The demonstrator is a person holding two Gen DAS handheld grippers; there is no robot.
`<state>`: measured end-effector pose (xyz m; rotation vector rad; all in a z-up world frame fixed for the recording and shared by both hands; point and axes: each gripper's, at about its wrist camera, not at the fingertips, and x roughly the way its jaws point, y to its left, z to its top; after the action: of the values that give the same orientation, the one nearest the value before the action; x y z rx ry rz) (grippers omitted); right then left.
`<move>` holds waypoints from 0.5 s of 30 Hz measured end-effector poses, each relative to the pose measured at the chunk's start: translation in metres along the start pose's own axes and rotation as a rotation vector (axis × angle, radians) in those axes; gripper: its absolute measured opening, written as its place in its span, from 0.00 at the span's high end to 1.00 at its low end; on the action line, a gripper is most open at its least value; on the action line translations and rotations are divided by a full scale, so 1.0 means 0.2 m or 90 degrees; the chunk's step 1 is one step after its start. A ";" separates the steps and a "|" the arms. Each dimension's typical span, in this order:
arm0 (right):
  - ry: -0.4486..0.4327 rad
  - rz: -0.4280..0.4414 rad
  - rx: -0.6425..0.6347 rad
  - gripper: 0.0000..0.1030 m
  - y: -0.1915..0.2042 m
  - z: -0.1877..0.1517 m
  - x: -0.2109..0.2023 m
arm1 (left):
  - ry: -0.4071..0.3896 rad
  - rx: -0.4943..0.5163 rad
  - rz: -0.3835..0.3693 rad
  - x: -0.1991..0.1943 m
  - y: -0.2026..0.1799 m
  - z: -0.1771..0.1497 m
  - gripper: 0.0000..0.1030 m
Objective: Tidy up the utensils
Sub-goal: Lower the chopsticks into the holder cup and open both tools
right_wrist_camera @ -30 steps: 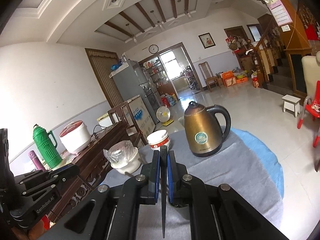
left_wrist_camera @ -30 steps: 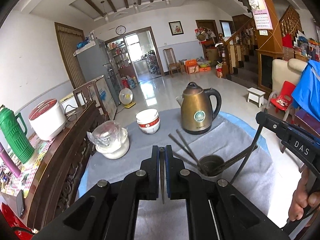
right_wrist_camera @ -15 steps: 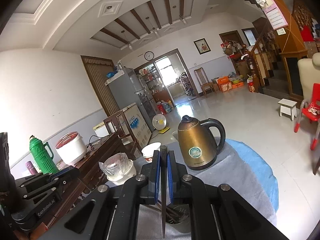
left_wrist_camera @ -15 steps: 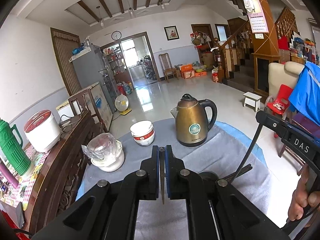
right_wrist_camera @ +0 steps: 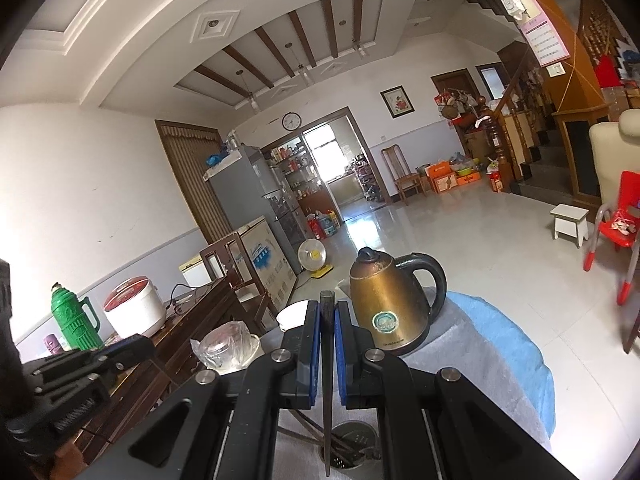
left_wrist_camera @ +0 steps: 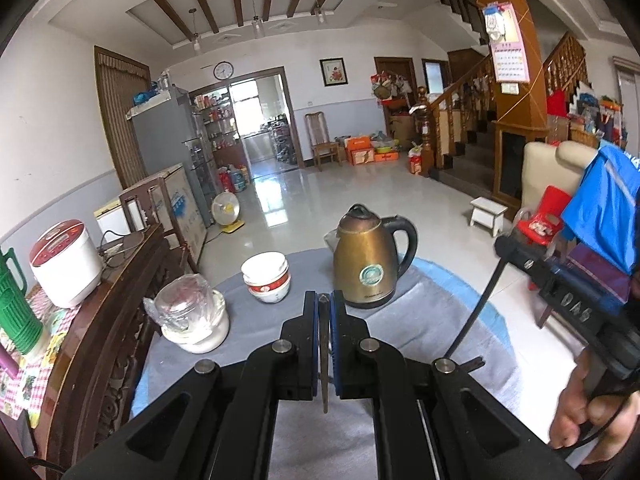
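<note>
The left gripper (left_wrist_camera: 324, 312) has its blue-padded jaws pressed together on a single dark chopstick (left_wrist_camera: 323, 360), which runs down between the pads and pokes out below them. The right gripper (right_wrist_camera: 327, 320) is the same — jaws closed tight on its own chopstick (right_wrist_camera: 327, 380), held lengthwise between the pads with its lower end hanging over the holder.

Just under the right gripper, at the bottom of the right wrist view, sits a round perforated metal utensil holder (right_wrist_camera: 354, 438) on the grey tablecloth (right_wrist_camera: 472, 352). Several dark chopsticks already lean inside it or across its rim; how many is hard to count, since the gripper body hides much of it. In the left wrist view the holder itself is hidden behind the gripper, and only the tips of a few sticks (left_wrist_camera: 474, 364) show past its right finger.

Further out stand a bronze electric kettle (left_wrist_camera: 370, 256), a stack of white bowls with red bands (left_wrist_camera: 266, 278) and a white bowl covered with clear plastic (left_wrist_camera: 192, 318).

By my judgement the sorting is well under way: part of the chopsticks are in the holder, and two are in the air, one per gripper. What remains is to lower these two in — no other loose utensils show on the visible cloth.
</note>
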<state>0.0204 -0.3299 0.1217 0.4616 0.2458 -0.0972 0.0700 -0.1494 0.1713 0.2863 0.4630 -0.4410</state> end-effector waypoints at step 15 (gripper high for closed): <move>-0.025 -0.041 -0.001 0.93 -0.03 -0.01 0.09 | -0.025 -0.057 -0.064 0.05 0.04 0.11 0.94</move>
<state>0.0357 -0.3359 0.1130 0.4505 0.2229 -0.1693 0.0898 -0.1527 0.1861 0.1680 0.4581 -0.5214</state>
